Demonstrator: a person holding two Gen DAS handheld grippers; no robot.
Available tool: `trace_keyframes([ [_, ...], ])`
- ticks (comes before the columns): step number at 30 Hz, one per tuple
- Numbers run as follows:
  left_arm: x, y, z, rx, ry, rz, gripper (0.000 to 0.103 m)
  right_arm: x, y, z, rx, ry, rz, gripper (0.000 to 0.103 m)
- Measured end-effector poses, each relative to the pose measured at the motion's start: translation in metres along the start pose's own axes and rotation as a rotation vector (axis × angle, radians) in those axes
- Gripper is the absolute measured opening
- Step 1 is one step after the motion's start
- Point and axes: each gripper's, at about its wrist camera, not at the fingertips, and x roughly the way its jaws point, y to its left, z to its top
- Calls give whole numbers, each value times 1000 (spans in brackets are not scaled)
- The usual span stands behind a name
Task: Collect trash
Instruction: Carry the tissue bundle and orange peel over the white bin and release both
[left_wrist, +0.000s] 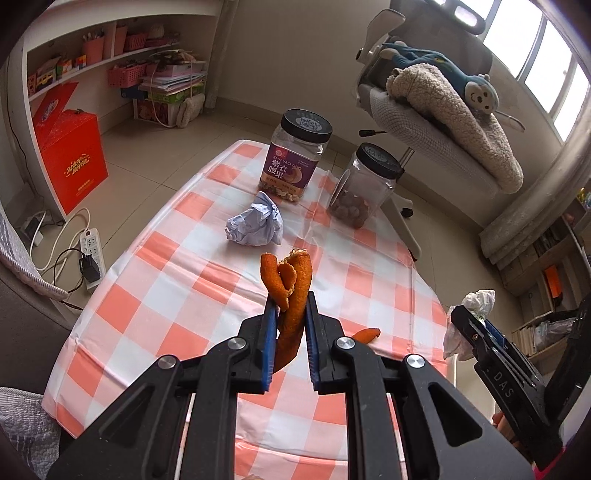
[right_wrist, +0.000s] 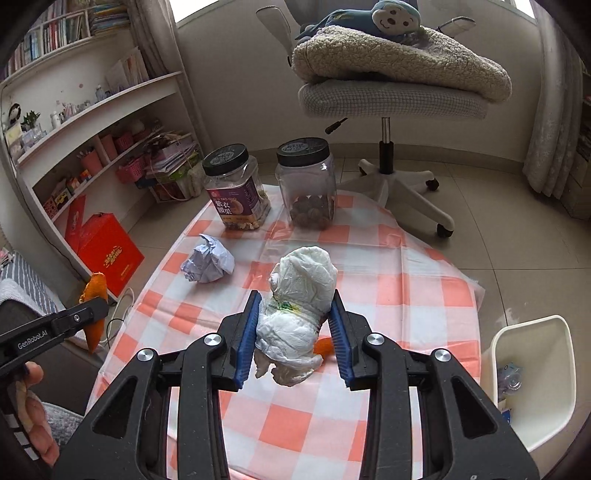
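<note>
**What everything is made of**

My left tongs (left_wrist: 291, 314) are matt black plastic with ribbed blue pads and shiny metal rivets; between them sits rough, dry orange peel (left_wrist: 291, 291). My right tongs (right_wrist: 295, 317) pinch soft, wrinkled white tissue (right_wrist: 299, 306). Under both, the bench (right_wrist: 406, 288) wears a glossy checked plastic cloth. Ahead lie creased matt paper (right_wrist: 207, 264) and clear plastic jars (right_wrist: 306, 184). Right of my right tongs, a smooth white plastic bin (right_wrist: 532, 384).
</note>
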Motion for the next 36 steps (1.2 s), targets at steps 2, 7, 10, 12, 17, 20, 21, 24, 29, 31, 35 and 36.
trace_keyframes([
  [2, 2, -9, -3, 22, -3, 0, 15, -9, -13, -4, 14, -3, -31, 34],
  [7, 11, -29, -10, 54, 11, -12, 15, -33, -48, -11, 73, -28, -89, 34],
  [10, 17, -41, -16, 78, 20, -13, 15, -47, -68, -15, 96, -49, -136, 34],
  [12, 20, -50, -20, 101, 21, -12, 15, -55, -81, -17, 112, -63, -171, 34],
  [17, 28, -73, -27, 149, 27, -19, 15, -71, -122, -22, 169, -86, -245, 35],
  [20, 36, -88, -32, 164, 42, -28, 15, -77, -151, -26, 206, -72, -296, 35],
  [21, 39, -93, -34, 169, 50, -33, 15, -79, -162, -29, 223, -67, -315, 35],
  [24, 46, -110, -41, 186, 64, -46, 15, -83, -192, -37, 267, -49, -367, 35],
  [29, 56, -147, -56, 205, 93, -103, 15, -94, -234, -48, 333, -34, -441, 56],
  [31, 60, -165, -64, 221, 111, -133, 15, -103, -246, -51, 357, -59, -481, 79],
  [35, 66, -205, -82, 270, 147, -211, 15, -122, -268, -55, 379, -94, -560, 93],
  [36, 66, -216, -87, 286, 153, -229, 15, -127, -274, -56, 391, -104, -574, 95],
])
